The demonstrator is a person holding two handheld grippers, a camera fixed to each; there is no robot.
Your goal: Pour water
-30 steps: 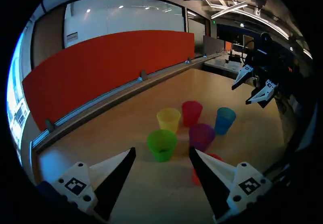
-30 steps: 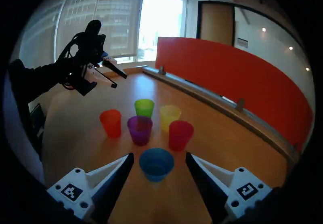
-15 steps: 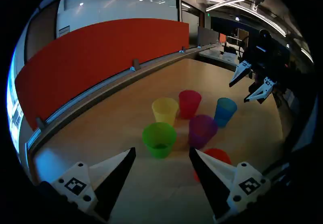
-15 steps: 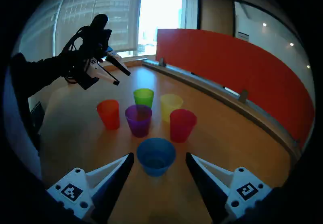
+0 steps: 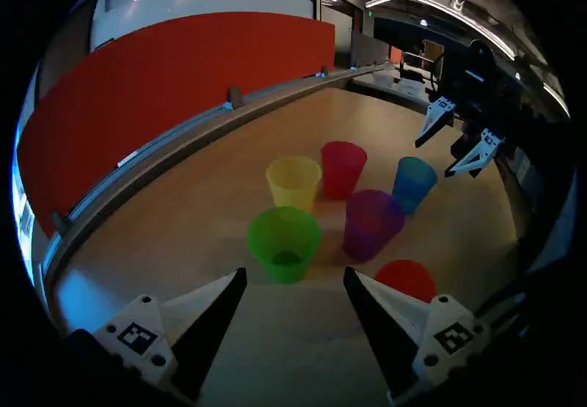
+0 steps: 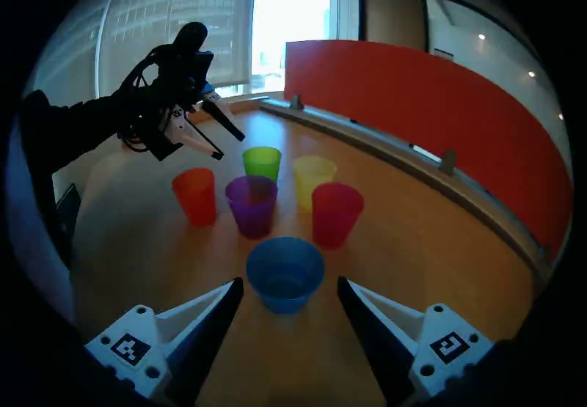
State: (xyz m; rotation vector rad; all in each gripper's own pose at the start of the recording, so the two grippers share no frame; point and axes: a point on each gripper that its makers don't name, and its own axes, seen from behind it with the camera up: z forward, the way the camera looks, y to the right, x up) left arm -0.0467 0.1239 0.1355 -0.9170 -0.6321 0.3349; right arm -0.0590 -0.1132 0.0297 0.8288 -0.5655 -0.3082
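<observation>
my left gripper [image 5: 293, 273] is spread wide and holds nothing. it hangs above the wooden table [image 5: 220, 202], lined up on the green cup [image 5: 284, 242]. my right gripper [image 6: 288, 282] is spread and empty too, framing the blue cup [image 6: 285, 264] from the other side.

the six cups stand in a tight cluster. the yellow cup [image 5: 293, 182], red cup [image 5: 343, 169] and purple cup [image 5: 370, 224] sit in the middle, and the orange cup [image 5: 407, 279] is just beside my left gripper's right-hand finger. i see something dark at the bottom of the green cup, but i cannot tell which cups hold water.

the crowding worries me. going in for the green cup, a finger could clip the purple or orange one and tip it. these look like light plastic, so i'd guess a hard squeeze would buckle the wall and slop water out. with both grippers working the same cluster, they could also bump each other.

i find no brand or words on the cups. the only print is the black-and-white square marker [image 5: 138, 337] on each finger, a pattern and not text.
</observation>
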